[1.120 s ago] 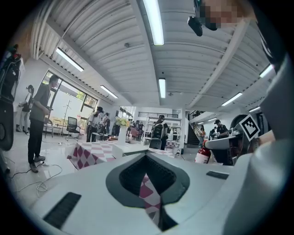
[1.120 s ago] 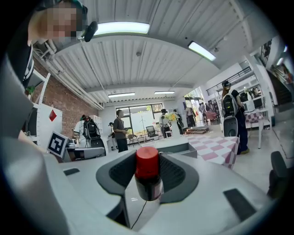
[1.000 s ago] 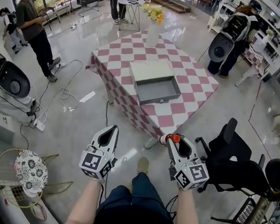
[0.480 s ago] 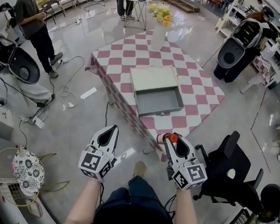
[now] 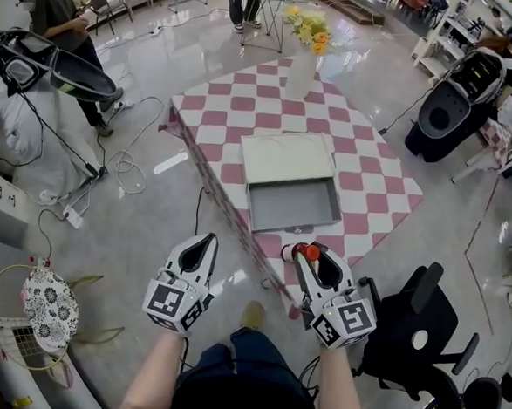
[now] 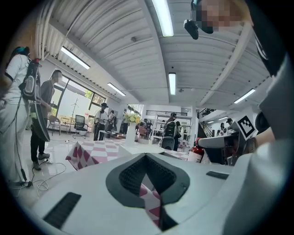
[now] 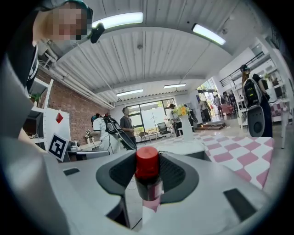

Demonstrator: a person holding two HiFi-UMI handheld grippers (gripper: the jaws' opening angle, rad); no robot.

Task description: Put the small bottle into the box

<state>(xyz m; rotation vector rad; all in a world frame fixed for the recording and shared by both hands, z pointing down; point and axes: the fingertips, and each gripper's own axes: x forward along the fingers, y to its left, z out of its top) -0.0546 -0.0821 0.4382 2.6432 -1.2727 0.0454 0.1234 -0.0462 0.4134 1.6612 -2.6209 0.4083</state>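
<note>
Left white hand-held gripper [image 5: 207, 240] hangs low over the floor, jaws together, nothing between them; keep it out of the way. Ahead, on the pink-and-white checked table [image 5: 373, 174], sits the open grey metal box [image 5: 252, 209] with its cream lid [image 5: 287, 156] folded back on the far side, tray empty and facing up. Right white hand-held gripper [image 5: 308, 254] is clamped on the small dark bottle with red cap [image 7: 148, 176], pads on the body below the cap; the bottle is by the table's near edge and looks short of the box, not over it. To do the step well: carry it forward and slightly left, clear the near rim, lower well inside the tray, then let go only when the bottle is low, so it doesn't bounce out. Mind the black office chair [image 5: 406, 328] close on the right.
</note>
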